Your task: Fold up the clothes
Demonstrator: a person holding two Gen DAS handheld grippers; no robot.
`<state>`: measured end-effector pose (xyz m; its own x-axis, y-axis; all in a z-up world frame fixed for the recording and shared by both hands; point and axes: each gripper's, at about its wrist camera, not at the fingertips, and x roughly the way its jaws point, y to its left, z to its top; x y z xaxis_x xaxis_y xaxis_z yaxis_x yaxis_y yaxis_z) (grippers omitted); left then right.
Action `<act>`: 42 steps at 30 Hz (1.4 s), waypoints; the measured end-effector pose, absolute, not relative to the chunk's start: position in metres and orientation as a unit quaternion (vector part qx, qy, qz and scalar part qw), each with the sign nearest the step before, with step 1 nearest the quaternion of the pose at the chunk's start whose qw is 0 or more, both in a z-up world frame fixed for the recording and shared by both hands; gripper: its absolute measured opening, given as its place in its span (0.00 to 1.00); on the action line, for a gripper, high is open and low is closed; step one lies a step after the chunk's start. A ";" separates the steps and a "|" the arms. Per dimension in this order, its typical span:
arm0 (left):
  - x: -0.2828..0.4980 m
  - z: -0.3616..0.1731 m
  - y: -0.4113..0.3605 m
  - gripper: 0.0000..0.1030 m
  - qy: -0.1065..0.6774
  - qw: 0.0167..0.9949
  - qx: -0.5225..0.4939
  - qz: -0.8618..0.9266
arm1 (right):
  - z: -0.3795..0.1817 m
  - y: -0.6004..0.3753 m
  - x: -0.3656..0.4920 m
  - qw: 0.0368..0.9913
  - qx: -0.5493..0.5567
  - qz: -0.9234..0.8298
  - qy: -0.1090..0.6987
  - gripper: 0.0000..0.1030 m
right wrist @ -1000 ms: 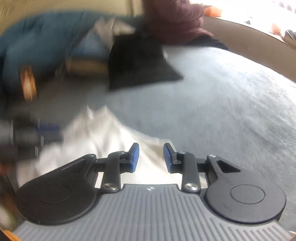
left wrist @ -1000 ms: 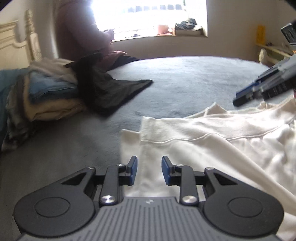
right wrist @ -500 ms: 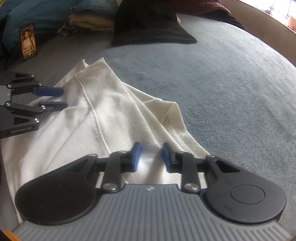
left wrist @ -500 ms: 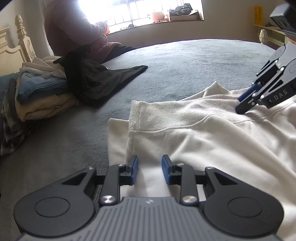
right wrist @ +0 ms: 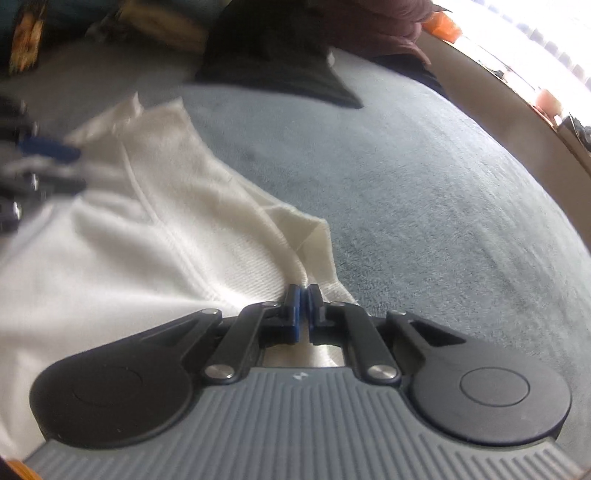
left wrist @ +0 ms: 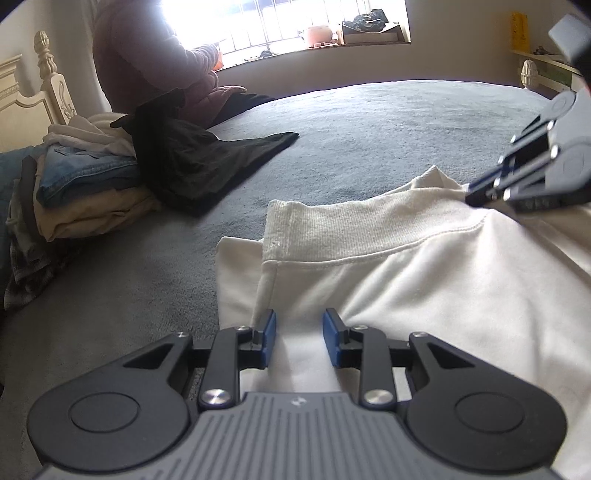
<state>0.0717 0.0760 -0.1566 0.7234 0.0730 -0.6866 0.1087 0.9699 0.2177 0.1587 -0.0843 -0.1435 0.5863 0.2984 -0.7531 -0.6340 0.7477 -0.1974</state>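
A cream sweatshirt (left wrist: 424, 266) lies spread on a grey bed (left wrist: 369, 129), its ribbed hem turned toward the far side. The right gripper (right wrist: 303, 295) has its jaws clamped on a raised fold of the hem, the blue pads (right wrist: 294, 310) pinching the cloth between them after closing and then easing slightly; a loose corner of the garment sticks out just beyond and to the right of those jaws. The left gripper (left wrist: 298, 339) rests low over the sweatshirt near its other hem corner, jaws apart, with smooth cream fabric showing in the gap and neither pad pressing on it; the edge of the garment runs just left of its left finger. In the left wrist view, the right gripper appears far ahead and to the right of the left jaws, its tips down at the hem's ridge. Well beyond the left jaws and to their left, a stack of folded clothes (left wrist: 81, 184) sits beside a black garment (left wrist: 192, 162) draped across the bed. A seated person (left wrist: 147, 59) in a dusky pink top is behind that pile, in front of a bright window (left wrist: 288, 22).
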 end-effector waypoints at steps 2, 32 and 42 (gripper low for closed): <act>0.072 -0.156 0.077 0.30 0.372 0.920 0.121 -0.010 | -0.125 -0.110 0.166 0.883 -0.170 0.249 0.360 0.25; 0.071 -0.156 0.075 0.36 0.377 0.917 0.129 0.002 | -0.136 -0.149 0.132 0.785 -0.361 0.318 0.391 0.00; 0.071 -0.157 0.076 0.36 0.377 0.918 0.127 0.000 | -0.145 -0.167 0.149 0.842 -0.316 0.216 0.379 0.00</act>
<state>0.0709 0.0757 -0.1566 0.7159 0.0952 -0.6917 0.0962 0.9678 0.2327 0.1495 -0.1671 -0.1455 0.6196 0.1233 -0.7752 -0.6030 0.7070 -0.3695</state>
